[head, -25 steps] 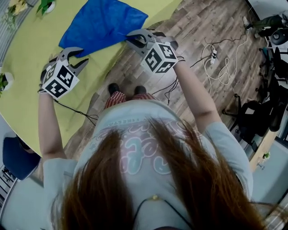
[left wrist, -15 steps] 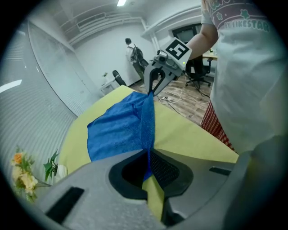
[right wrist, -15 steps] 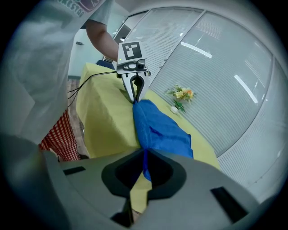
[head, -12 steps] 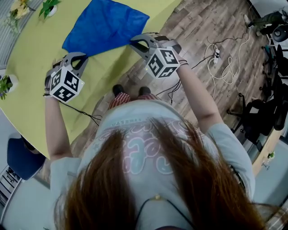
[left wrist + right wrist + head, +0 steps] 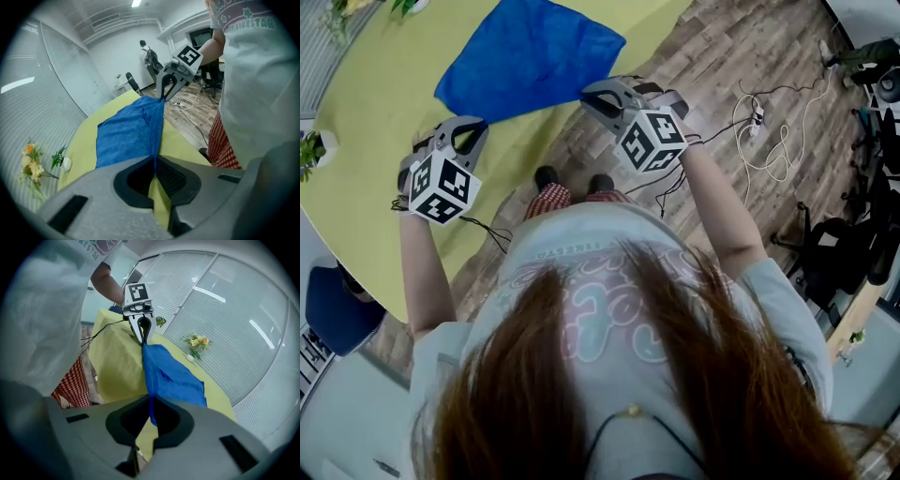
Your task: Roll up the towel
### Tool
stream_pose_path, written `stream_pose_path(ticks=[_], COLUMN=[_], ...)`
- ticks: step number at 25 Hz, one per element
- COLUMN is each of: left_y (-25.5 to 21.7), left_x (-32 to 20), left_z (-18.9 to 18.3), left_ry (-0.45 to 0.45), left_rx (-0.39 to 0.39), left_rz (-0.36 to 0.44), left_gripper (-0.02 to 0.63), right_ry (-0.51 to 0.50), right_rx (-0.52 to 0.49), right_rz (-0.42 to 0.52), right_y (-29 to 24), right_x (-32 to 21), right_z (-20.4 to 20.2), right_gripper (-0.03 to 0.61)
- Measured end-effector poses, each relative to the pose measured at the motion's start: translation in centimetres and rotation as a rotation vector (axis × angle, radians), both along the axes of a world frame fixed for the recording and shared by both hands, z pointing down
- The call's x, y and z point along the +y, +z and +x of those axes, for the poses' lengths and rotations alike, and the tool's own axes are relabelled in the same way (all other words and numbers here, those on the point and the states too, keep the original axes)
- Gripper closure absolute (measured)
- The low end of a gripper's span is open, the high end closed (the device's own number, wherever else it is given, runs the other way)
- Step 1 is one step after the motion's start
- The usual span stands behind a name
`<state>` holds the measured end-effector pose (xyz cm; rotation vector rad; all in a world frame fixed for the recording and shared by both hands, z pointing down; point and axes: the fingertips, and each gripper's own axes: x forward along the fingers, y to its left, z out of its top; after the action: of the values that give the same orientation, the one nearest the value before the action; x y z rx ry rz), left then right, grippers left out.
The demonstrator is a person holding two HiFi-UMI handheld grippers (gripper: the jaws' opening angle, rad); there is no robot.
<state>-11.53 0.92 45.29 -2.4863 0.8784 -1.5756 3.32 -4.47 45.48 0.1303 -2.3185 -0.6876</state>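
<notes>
A blue towel (image 5: 530, 54) lies spread on the yellow-green table (image 5: 375, 112). In the head view my left gripper (image 5: 472, 125) sits at the towel's near left corner and my right gripper (image 5: 592, 93) at its near right corner, by the table's edge. The left gripper view shows the left gripper (image 5: 153, 159) shut on the towel's edge (image 5: 154, 131), which runs taut to the right gripper (image 5: 163, 97). The right gripper (image 5: 151, 401) is shut on the same edge of the towel (image 5: 168, 371), with the left gripper (image 5: 143, 340) at the far end.
A small potted plant (image 5: 311, 150) and a flower bunch (image 5: 30, 161) stand on the table's far side. Below the right gripper is wood floor with white cables (image 5: 764, 136). A blue chair (image 5: 337, 309) stands at the left and dark office chairs (image 5: 848, 248) at the right.
My left gripper's jaws, open a second ago, have shut on the towel's near left corner. Both grippers have shifted a little along the table's edge, and the near edge is pulled taut.
</notes>
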Motion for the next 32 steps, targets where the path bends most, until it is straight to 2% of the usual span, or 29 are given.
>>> stream_pose_path(ticks=[5, 11, 14, 18, 27, 32], left_y=[-0.2, -0.5, -0.5, -0.3, 0.0, 0.0], left_x=[-0.3, -1.4, -2.0, -3.0, -5.2, -5.6], left_z=[-0.1, -0.3, -0.4, -0.7, -1.2, -1.3], left_ry=[0.021, 0.047, 0.056, 0.048, 0.049, 0.032], left_rx=[-0.013, 0.035, 0.051, 0.060, 0.057, 0.035], left_rz=[-0.073, -0.174, -0.218, -0.248, -0.242, -0.178], left_gripper=[0.592, 0.592, 0.592, 0.592, 0.591, 0.586], right_ry=[-0.004, 0.006, 0.024, 0.042, 0.079, 0.091], right_rx=[0.038, 0.088, 0.073, 0.051, 0.056, 0.024], right_rz=[-0.120, -0.323, -0.417, -0.481, -0.477, -0.387], right_y=[-0.1, 0.2, 0.4, 0.2, 0.4, 0.2], right_x=[-0.3, -0.9, -1.6, -2.6, -4.3, -4.3], right_z=[0.0, -0.1, -0.3, -0.5, -0.6, -0.5], right_gripper=[0.555, 0.555, 0.555, 0.552, 0.529, 0.518])
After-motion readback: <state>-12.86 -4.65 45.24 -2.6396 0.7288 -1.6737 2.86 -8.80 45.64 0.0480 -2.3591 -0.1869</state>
